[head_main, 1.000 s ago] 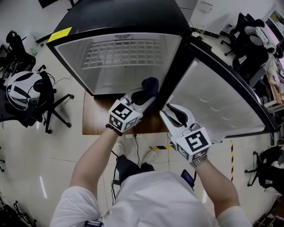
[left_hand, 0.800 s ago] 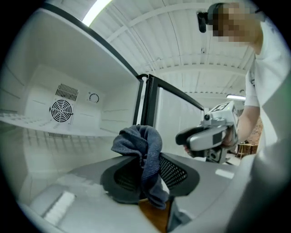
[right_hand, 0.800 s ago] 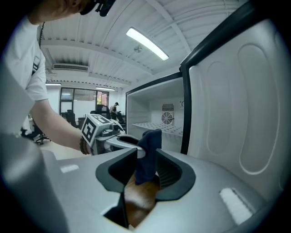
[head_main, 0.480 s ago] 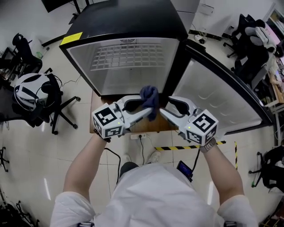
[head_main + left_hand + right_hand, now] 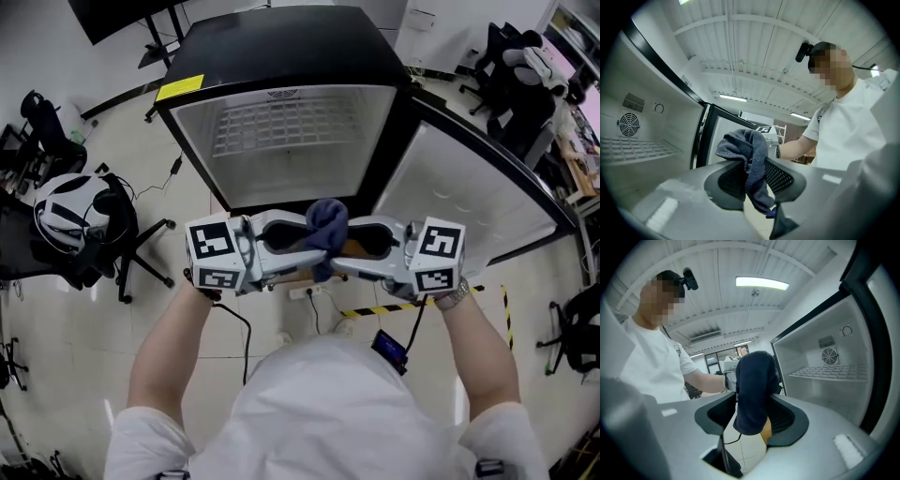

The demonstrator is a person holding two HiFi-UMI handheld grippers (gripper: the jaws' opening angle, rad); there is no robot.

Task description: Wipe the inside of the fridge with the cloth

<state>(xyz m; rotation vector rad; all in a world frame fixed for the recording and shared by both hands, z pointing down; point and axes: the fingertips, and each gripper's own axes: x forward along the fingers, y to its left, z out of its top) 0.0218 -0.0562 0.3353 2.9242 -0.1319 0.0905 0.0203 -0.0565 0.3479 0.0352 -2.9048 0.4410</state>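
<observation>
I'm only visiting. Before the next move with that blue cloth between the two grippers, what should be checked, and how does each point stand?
1. Is the fridge door open? Ok, it is swung wide.
2. Does the left gripper grip the cloth? Ok, its jaws are shut on it.
3. Is the right gripper ready to take it? Ok. Its jaws have just been opening and stand wide, with the cloth between them but not pinched.
4. Is the inside of the fridge free for wiping? Ok, only a wire shelf shows.
5. Is the cloth clean or damp? Cannot tell.
</observation>
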